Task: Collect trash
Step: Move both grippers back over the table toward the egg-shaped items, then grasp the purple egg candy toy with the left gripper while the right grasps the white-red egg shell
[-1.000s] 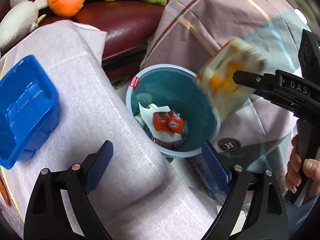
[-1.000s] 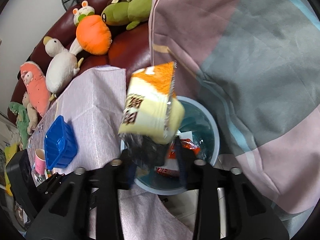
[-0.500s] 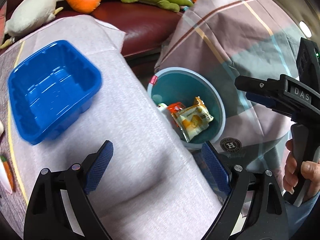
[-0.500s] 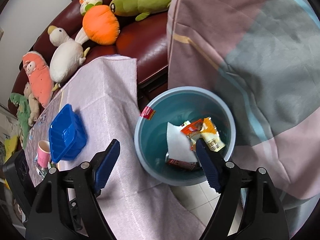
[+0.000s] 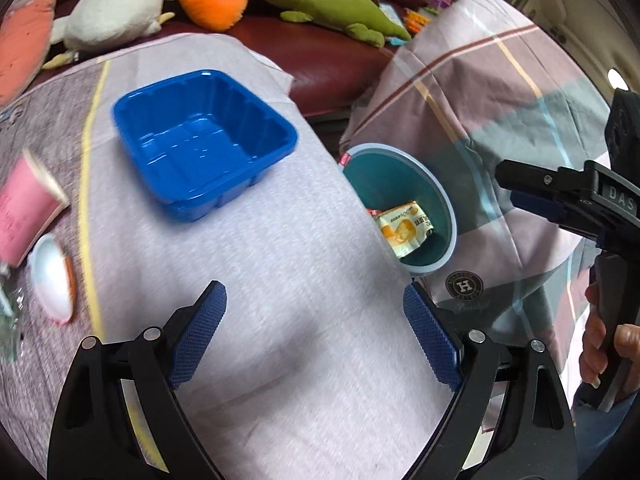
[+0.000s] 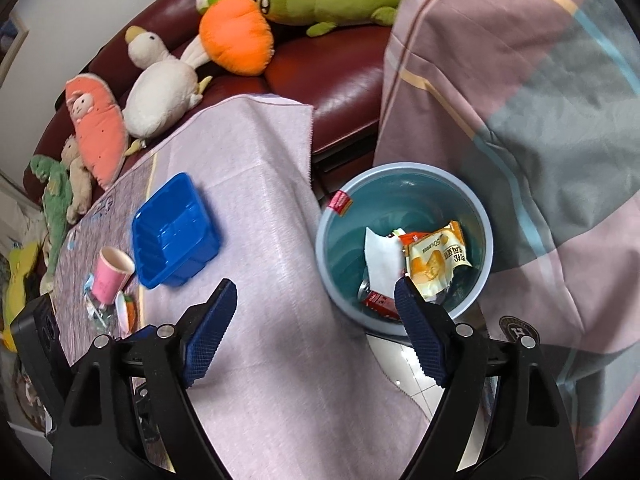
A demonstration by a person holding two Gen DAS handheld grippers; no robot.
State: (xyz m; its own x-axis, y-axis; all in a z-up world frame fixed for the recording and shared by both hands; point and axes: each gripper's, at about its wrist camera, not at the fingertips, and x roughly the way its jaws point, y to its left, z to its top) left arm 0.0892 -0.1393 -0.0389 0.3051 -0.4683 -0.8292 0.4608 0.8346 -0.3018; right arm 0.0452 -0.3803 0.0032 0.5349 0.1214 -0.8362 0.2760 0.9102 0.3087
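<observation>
On the table (image 6: 260, 240) sits a blue tray (image 6: 174, 232). The left hand-held gripper (image 5: 316, 324) and right hand-held gripper (image 6: 316, 320) both gape wide, holding nothing. Just beyond the right one, the yellow snack wrapper (image 6: 434, 262) lies inside the teal bin (image 6: 404, 172).

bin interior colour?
Teal inside the bin, paler blue rim; clearest in right wrist view.

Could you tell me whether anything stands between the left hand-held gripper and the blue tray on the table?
Nothing visible does. The left hand-held gripper is open above bare tablecloth, and the blue tray lies straight ahead; the pink cup is off to the left.
</observation>
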